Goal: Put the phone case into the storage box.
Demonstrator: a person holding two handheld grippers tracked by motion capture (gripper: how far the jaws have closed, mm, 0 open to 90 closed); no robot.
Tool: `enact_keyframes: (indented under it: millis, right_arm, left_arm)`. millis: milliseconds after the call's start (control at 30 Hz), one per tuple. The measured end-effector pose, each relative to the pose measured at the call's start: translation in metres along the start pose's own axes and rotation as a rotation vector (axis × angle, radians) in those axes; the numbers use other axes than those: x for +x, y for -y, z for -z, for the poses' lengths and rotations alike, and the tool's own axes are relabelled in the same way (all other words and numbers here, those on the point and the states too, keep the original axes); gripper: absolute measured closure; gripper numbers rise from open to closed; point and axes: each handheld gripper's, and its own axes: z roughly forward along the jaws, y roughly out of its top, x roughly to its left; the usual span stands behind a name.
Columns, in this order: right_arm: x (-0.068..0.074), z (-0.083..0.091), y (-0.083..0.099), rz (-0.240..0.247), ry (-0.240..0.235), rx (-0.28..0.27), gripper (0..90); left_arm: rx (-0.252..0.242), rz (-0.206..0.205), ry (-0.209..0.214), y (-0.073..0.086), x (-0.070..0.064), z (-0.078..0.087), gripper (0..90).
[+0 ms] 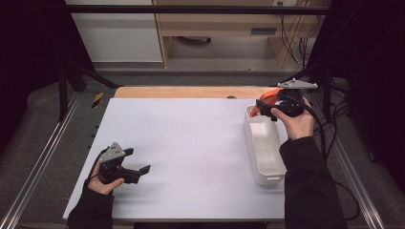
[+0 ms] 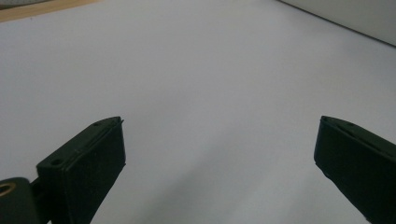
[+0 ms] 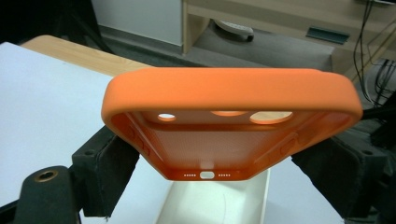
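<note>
An orange phone case (image 3: 231,116) is held between the two black jaws of my right gripper (image 3: 215,163), its open inside facing the camera, with camera cut-outs and a port hole showing. From the high view the right gripper (image 1: 264,107) holds the orange phone case (image 1: 269,95) above the far end of a white bin (image 1: 272,164) at the table's right. My left gripper (image 1: 138,172) rests low over the white table (image 1: 191,143) near the front left, its jaws wide apart with nothing between them; its fingers (image 2: 86,165) frame bare white surface.
The white bin (image 3: 212,205) sits just below the case. A wooden strip (image 1: 191,92) runs along the table's far edge. Metal rails flank the table, and cables hang at the right. A wooden cabinet stands beyond on the floor.
</note>
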Motion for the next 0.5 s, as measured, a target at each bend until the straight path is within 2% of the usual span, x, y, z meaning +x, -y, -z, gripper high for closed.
enact_keyframes:
  millis: [267,500]
  right_arm:
    - [-0.002,-0.017,0.001,-0.023,0.070,0.029,15.9]
    - [-0.005,-0.032,0.007,-0.051,0.101,0.063,15.9]
  left_arm:
    - [0.006,-0.005,0.009,0.000,-0.001,-0.001,1.5]
    - [0.009,-0.009,0.011,0.000,-0.001,-0.002,1.5]
